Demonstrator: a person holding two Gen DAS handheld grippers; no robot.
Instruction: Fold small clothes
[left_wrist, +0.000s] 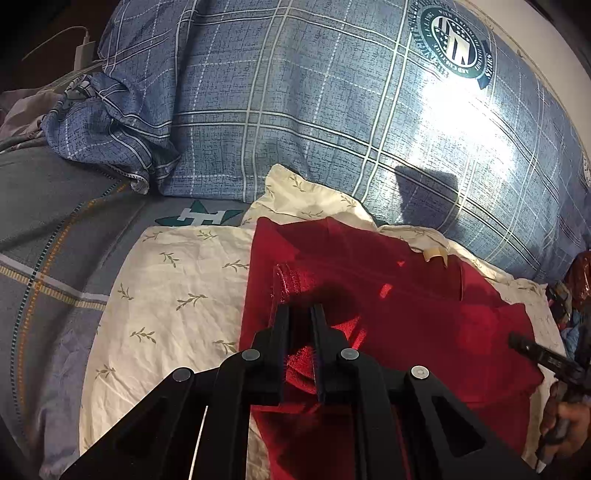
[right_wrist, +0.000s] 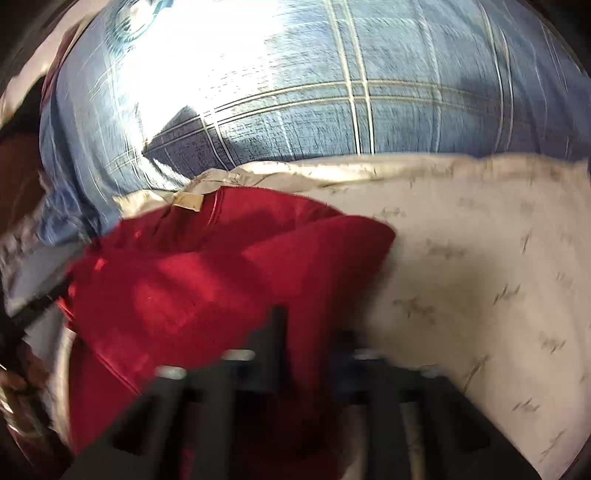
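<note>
- Claw status: your left claw (left_wrist: 300, 314) is clamped narrow on a ribbed cuff of the red garment (left_wrist: 388, 295).
- Your right claw (right_wrist: 314, 332) is blurred; grip unreadable.
- Garment lies on cream leaf-print cloth (left_wrist: 177, 288).
- Blue plaid pillow (left_wrist: 295, 103) beyond.

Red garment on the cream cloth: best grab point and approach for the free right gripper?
Probably the far corner of the red garment, approached from the bare cream cloth side. That corner lies flat and pointed, with the edge exposed. The left gripper already pinches a ribbed fold. The right gripper is too blurred to judge.
</note>
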